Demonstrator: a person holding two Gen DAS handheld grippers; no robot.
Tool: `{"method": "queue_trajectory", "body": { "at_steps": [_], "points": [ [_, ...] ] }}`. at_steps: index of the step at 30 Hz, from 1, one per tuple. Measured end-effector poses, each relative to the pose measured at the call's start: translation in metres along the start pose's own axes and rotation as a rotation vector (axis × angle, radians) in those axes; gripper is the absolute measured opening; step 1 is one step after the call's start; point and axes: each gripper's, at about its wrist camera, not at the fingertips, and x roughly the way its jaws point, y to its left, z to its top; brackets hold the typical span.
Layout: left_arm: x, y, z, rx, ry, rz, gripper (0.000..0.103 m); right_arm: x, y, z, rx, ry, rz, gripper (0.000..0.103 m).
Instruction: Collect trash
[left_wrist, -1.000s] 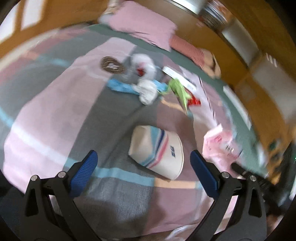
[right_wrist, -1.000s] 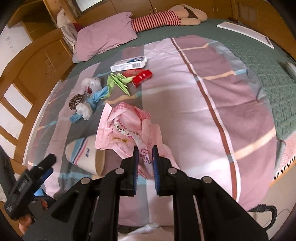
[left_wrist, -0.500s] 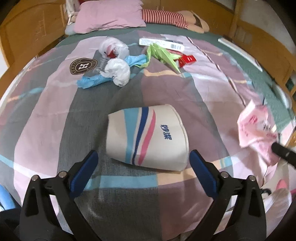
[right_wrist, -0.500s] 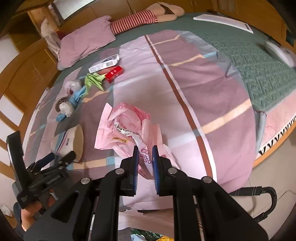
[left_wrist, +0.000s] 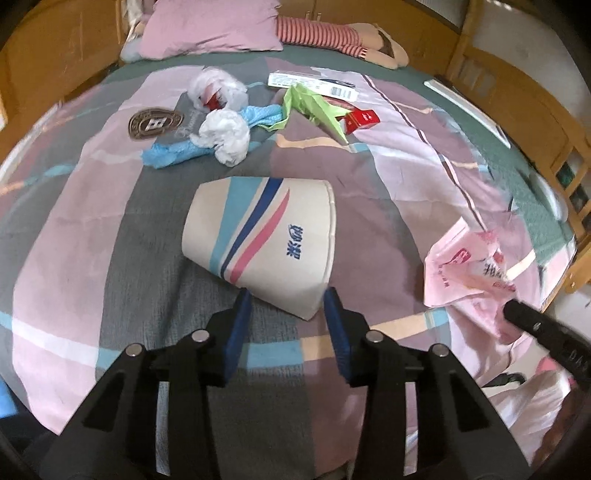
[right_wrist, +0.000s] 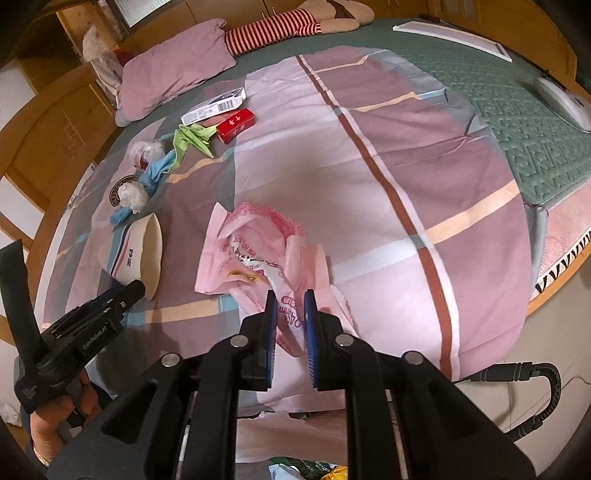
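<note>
paper cup lies flattened between the closing left claw; right claw clamps the pink bag.

Pink plastic bag motion-blurred; box print too small; striped toy cut by edge.

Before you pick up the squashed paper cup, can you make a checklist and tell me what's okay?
1. Paper cup lies flat on the bed sheet, nothing on it: ok.
2. Cup's near edge sits between the left gripper pads: ok.
3. Left gripper has a firm grip: not ok; jaws are closing now, and contact is unclear.
4. Right gripper shut on the pink plastic bag: ok.
5. Bag mouth open for dropping the cup in: cannot tell.
6. Other trash, like the white tissue ball, lies clear of the cup: ok.
</note>
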Motion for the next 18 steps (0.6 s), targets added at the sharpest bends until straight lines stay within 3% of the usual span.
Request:
{"method": "queue_trajectory", "body": {
  "at_steps": [3,6,13,16,18],
  "points": [
    [0.001,0.014,0.000,-0.087,0.019,-0.014,0.064,0.002,0.001,0.001,-0.004,0.000,-0.003,0.015],
    [0.003,0.031,0.000,-0.200,0.043,-0.051,0.075,0.003,0.005,0.004,-0.017,-0.003,-0.004,0.015],
    [0.004,0.053,-0.002,-0.346,0.048,-0.078,0.087,0.014,0.027,0.012,-0.087,0.010,-0.006,0.016],
    [0.004,0.059,-0.002,-0.389,0.048,-0.088,0.089,0.022,0.039,0.016,-0.132,0.013,-0.025,0.026],
    [0.005,0.060,-0.002,-0.404,0.049,-0.097,0.091,0.027,0.046,0.019,-0.157,0.003,-0.044,0.044]
  ]
}}
